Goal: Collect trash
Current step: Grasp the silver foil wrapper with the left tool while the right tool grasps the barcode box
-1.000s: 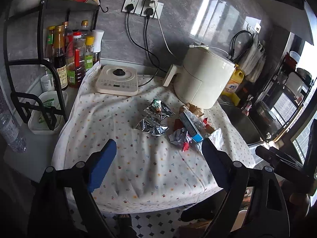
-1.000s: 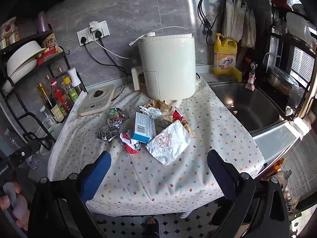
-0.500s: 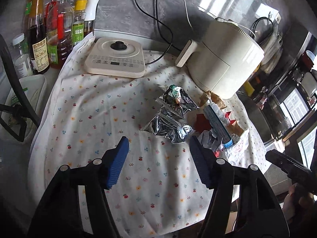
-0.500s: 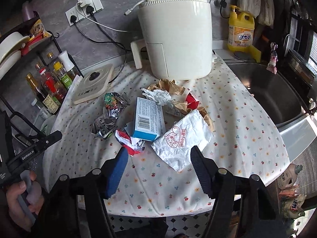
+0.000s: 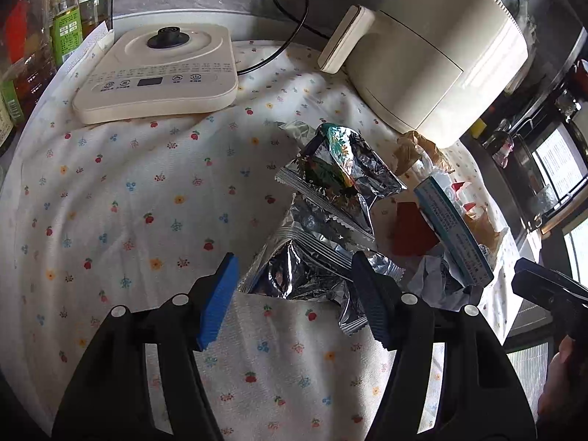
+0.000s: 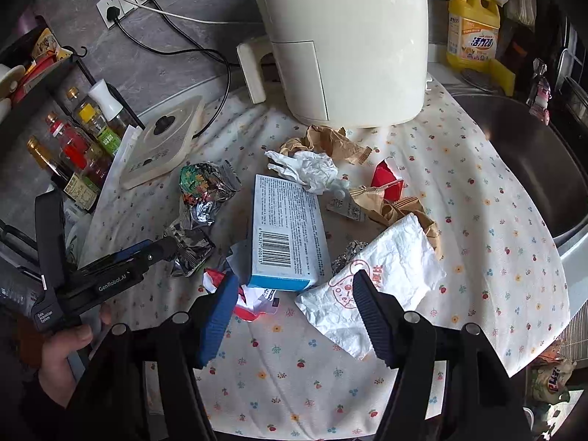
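Observation:
A pile of trash lies on the flowered cloth (image 5: 128,202). A crumpled silver foil wrapper (image 5: 305,268) sits between the fingers of my open left gripper (image 5: 294,294), which is low over the cloth; it also shows in the right wrist view (image 6: 191,246). A second foil wrapper with a green print (image 5: 330,169) lies behind it. My open right gripper (image 6: 294,312) hovers over a blue-and-white box (image 6: 286,231), a red-and-white wrapper (image 6: 250,301) and a white paper bag (image 6: 378,279). A white tissue (image 6: 308,169), brown paper (image 6: 330,139) and a red carton (image 6: 386,180) lie further back.
A cream air fryer (image 6: 345,36) stands behind the trash. A flat cream cooker base (image 5: 158,70) sits at the back left, with sauce bottles (image 6: 84,147) on a rack beside it. A steel sink (image 6: 522,154) and a yellow detergent bottle (image 6: 474,33) are on the right.
Both grippers have moved forward and down toward the trash. The left gripper's fingers have come around the near foil wrapper; the right gripper's fingers have narrowed near the blue box.

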The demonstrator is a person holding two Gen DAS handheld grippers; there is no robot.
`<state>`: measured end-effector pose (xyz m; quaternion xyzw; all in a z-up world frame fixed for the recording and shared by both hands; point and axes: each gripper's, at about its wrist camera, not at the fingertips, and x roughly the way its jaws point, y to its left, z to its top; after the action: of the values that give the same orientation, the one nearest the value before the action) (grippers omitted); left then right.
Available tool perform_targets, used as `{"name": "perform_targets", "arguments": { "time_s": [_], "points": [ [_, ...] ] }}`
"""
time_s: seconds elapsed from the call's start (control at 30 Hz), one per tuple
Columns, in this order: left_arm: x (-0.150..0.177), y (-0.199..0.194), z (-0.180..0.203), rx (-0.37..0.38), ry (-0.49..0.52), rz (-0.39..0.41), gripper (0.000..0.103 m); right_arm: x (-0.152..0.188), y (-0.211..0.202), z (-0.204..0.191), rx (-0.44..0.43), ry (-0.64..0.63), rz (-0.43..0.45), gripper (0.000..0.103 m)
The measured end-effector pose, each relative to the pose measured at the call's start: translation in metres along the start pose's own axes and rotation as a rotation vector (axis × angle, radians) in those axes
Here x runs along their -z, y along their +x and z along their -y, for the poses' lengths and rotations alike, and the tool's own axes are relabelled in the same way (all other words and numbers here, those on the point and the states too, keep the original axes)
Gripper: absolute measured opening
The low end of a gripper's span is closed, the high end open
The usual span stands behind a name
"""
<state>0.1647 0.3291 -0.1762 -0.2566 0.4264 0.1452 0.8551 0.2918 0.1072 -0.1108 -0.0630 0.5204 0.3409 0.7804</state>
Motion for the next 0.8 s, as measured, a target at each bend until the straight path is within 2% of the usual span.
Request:
{"name": "perform_targets", "arguments": {
  "time_s": [0.17,0.2,0.3,0.4,0.6,0.7,0.8],
  "points": [
    [-0.006,0.015,0.003,0.004,0.042,-0.022,0.062,-0.018,0.027,0.004,-0.013,0.031,-0.045,0.064],
    [-0.006,0.015,0.005,-0.003,0.059,-0.022,0.059,-0.02,0.033,0.005,-0.014,0.035,-0.057,0.064],
    [-0.006,0.015,0.004,0.009,0.08,-0.042,0.035,-0.028,0.049,0.004,-0.024,0.037,-0.094,0.064],
    [-0.006,0.009,-0.006,0.031,0.055,-0.048,0.025,-0.034,0.063,0.0,-0.018,0.028,-0.124,0.065],
    [-0.002,-0.016,-0.032,0.042,-0.006,-0.009,0.02,-0.044,0.088,-0.005,-0.012,0.042,-0.185,0.069],
    [0.0,-0.029,-0.046,0.041,-0.037,0.015,0.019,-0.046,0.095,-0.01,-0.026,0.048,-0.212,0.064],
    [0.003,-0.042,-0.053,0.038,-0.047,0.048,0.019,-0.049,0.091,-0.016,-0.021,0.035,-0.197,0.064]
  ]
}}
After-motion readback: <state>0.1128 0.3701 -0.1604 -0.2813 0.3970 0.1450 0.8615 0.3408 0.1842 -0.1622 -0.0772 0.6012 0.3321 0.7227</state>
